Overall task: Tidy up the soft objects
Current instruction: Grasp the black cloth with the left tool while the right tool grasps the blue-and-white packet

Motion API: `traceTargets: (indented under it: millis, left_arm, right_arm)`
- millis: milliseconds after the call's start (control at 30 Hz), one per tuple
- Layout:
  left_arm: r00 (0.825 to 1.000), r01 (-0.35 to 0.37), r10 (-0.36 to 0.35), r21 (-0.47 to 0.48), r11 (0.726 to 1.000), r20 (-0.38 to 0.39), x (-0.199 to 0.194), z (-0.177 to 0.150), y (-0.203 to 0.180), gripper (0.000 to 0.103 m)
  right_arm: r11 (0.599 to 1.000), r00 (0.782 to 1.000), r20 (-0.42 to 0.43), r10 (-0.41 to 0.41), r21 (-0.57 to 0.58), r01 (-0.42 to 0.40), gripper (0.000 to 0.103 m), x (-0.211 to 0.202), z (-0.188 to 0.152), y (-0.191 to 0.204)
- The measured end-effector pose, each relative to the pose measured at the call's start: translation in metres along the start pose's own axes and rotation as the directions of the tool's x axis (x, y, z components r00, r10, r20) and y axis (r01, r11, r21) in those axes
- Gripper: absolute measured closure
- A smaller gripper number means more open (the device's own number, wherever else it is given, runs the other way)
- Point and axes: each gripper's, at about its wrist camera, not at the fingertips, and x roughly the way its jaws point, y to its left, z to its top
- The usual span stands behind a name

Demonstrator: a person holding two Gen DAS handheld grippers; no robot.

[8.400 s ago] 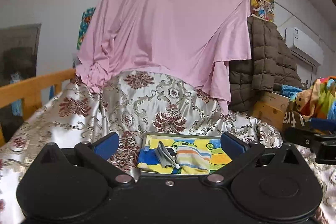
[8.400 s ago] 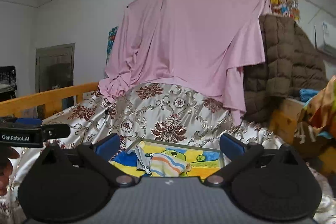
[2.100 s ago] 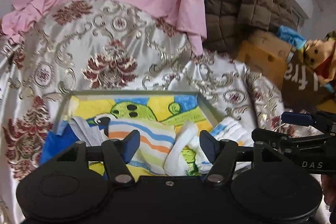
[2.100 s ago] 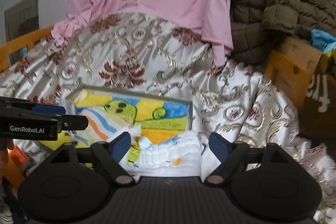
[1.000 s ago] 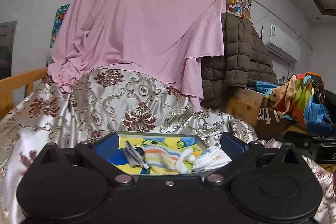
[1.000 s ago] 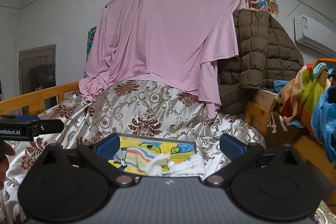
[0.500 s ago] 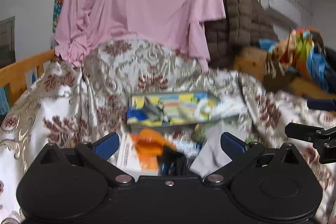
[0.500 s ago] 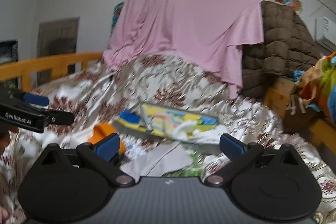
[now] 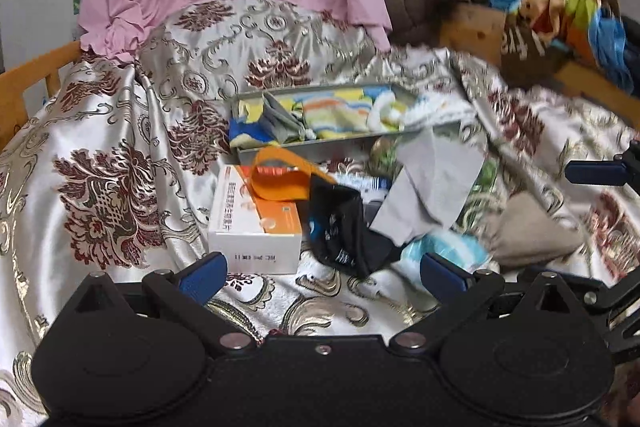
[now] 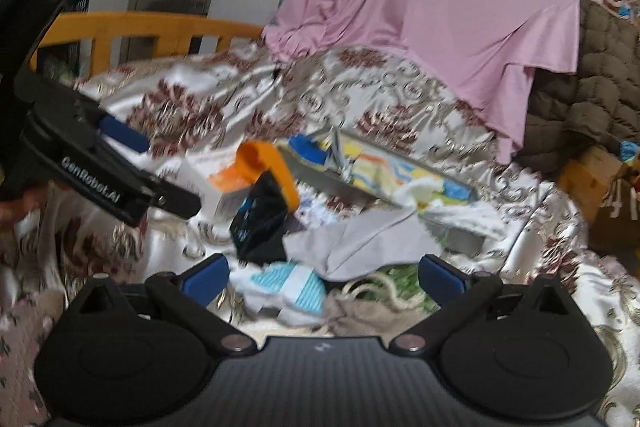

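a patterned bedspread (image 9: 120, 131) is seen beneath a grey tray (image 9: 344, 141) holding folded socks (image 9: 336, 115). just before the tray, a grey cloth (image 9: 432, 195), black pouch (image 9: 340, 227) and white box (image 9: 256, 223) are heaped. left gripper (image 9: 322, 273) and right gripper (image 10: 322, 277) are held wide apart, empty.

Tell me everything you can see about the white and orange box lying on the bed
The box is a rectangular carton, apparently cardboard, white with an orange panel and printed text too blurred to read. It lies flat on the patterned bedspread, in front of the grey tray. An orange strap loops over its far end, and a black pouch lies against its right side. It looks closed. No gripper touches it.
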Motion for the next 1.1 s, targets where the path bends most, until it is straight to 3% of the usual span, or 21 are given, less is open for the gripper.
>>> traceTargets:
  millis: [267,467,867,1100]
  left_arm:
    - [1.000,-0.009,0.012,0.140,0.990,-0.019,0.027,0.003,-0.006,0.001]
    - [0.999,0.032,-0.029,0.180,0.983,-0.021,0.048,0.011,-0.002,0.001]
    - [0.990,0.142,-0.139,0.124,0.982,-0.034,0.099,0.030,0.014,0.003]
    - [0.980,0.199,-0.192,0.177,0.964,-0.055,0.113,0.037,0.006,0.012]
  right_arm:
    - [0.999,0.996,-0.082,0.037,-0.012,-0.038,0.000,0.028,-0.014,0.003]
    - [0.999,0.992,-0.114,0.047,-0.023,-0.049,0.000,0.043,-0.017,0.002]
    - [0.986,0.988,-0.109,0.109,-0.115,-0.121,0.001,0.075,-0.015,0.007]
    - [0.980,0.984,-0.123,0.131,-0.135,-0.147,0.013,0.089,-0.016,0.011]
